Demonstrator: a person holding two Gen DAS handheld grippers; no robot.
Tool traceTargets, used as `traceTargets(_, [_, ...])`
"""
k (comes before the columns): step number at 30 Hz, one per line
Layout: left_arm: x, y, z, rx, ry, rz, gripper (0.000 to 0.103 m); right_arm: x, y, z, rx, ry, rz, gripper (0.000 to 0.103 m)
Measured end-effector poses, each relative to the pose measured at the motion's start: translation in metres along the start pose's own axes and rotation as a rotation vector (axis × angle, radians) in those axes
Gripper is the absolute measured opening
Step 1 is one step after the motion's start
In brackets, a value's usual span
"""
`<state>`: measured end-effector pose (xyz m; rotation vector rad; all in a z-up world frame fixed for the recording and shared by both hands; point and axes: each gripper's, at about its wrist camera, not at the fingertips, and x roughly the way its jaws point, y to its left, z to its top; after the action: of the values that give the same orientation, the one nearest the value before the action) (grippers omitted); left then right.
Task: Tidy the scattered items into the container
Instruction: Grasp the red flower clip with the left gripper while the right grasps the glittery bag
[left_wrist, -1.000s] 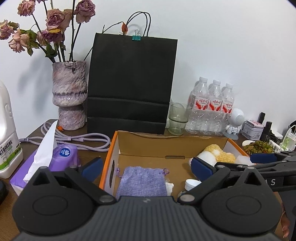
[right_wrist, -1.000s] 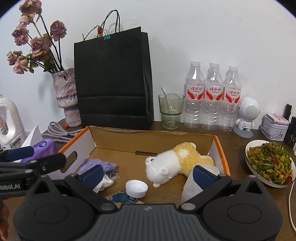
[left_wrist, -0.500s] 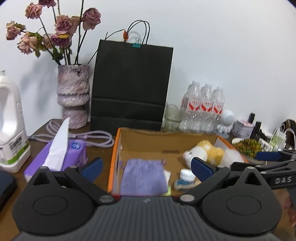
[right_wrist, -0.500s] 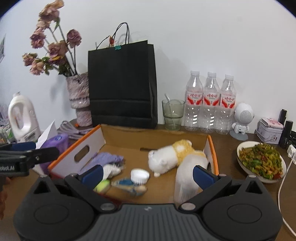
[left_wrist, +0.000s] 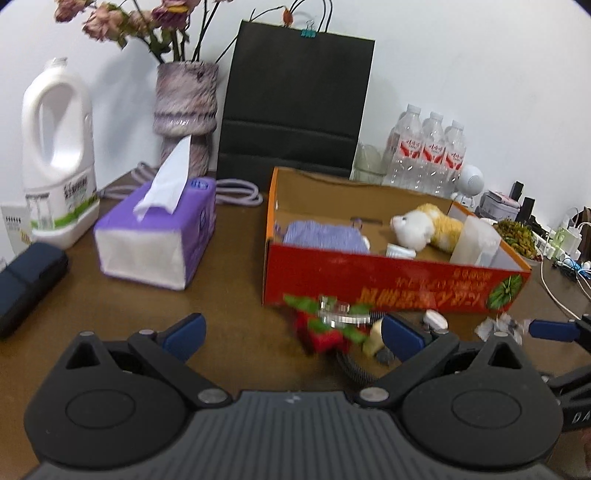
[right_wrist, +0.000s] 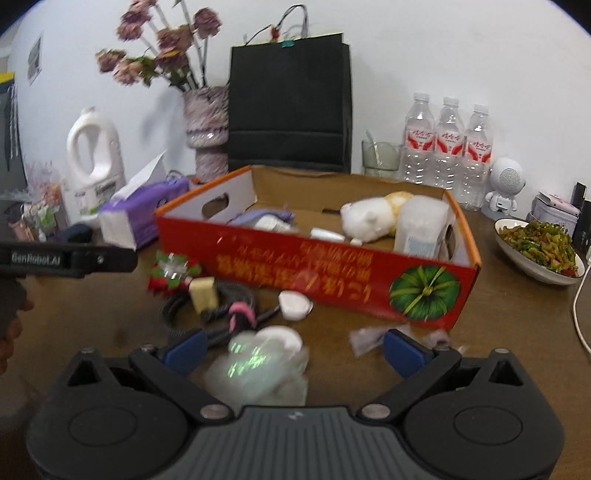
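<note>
A red cardboard box (left_wrist: 391, 284) (right_wrist: 332, 273) stands open on the brown table and holds a plush toy (left_wrist: 424, 229) (right_wrist: 373, 214), a purple pouch (left_wrist: 321, 234) and a clear container (right_wrist: 421, 229). Loose items lie in front of it: a red-green ornament (left_wrist: 325, 325) (right_wrist: 170, 275), a tan block (right_wrist: 202, 293), a dark cable (right_wrist: 221, 310), a white round piece (right_wrist: 293, 304) and a crinkled clear bag (right_wrist: 258, 365). My left gripper (left_wrist: 291, 332) is open, just short of the ornament. My right gripper (right_wrist: 291, 350) is open over the bag.
A purple tissue box (left_wrist: 159, 232), a white detergent jug (left_wrist: 55, 155), a vase (left_wrist: 184, 110) and a black paper bag (left_wrist: 295, 103) stand left and behind. Water bottles (right_wrist: 447, 147), a glass (right_wrist: 380, 158), a small white robot figure (right_wrist: 504, 188) and a bowl of food (right_wrist: 535, 251) are on the right.
Both grippers have pulled back from over the box and dropped toward the table in front of it. The box's red front and the loose items now show.
</note>
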<state>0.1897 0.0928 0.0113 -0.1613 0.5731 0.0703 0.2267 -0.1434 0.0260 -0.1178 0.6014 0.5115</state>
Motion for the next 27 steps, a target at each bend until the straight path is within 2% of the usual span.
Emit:
traceTargets(6, [-0.006, -0.001, -0.012, -0.014, 0.017, -0.002, 0.103, 0.000, 0.009, -0.015, -0.018, 0.025, 0.022, 0.075])
traceTargets(8, [-0.006, -0.001, -0.013, -0.018, 0.017, -0.003, 0.103, 0.000, 0.008, -0.018, -0.015, 0.028, 0.029, 0.048])
traceTargets(13, [0.001, -0.003, -0.012, -0.031, 0.024, -0.001, 0.103, -0.005, -0.006, -0.018, 0.035, 0.008, 0.016, 0.045])
traceTargets(21, [0.040, -0.017, 0.001, -0.037, 0.043, 0.010, 0.103, 0.007, -0.036, -0.009, 0.101, -0.021, -0.062, 0.045])
traceTargets(24, [0.055, -0.018, 0.006, -0.070, 0.038, 0.041, 0.103, 0.012, -0.041, -0.011, 0.118, -0.015, -0.063, 0.046])
traceTargets(26, [0.067, -0.018, 0.007, -0.091, 0.059, 0.047, 0.100, 0.014, -0.042, -0.011, 0.117, -0.010, -0.062, 0.047])
traceTargets(27, [0.070, -0.018, 0.007, -0.090, 0.071, 0.045, 0.091, 0.015, -0.042, -0.012, 0.119, -0.011, -0.061, 0.047])
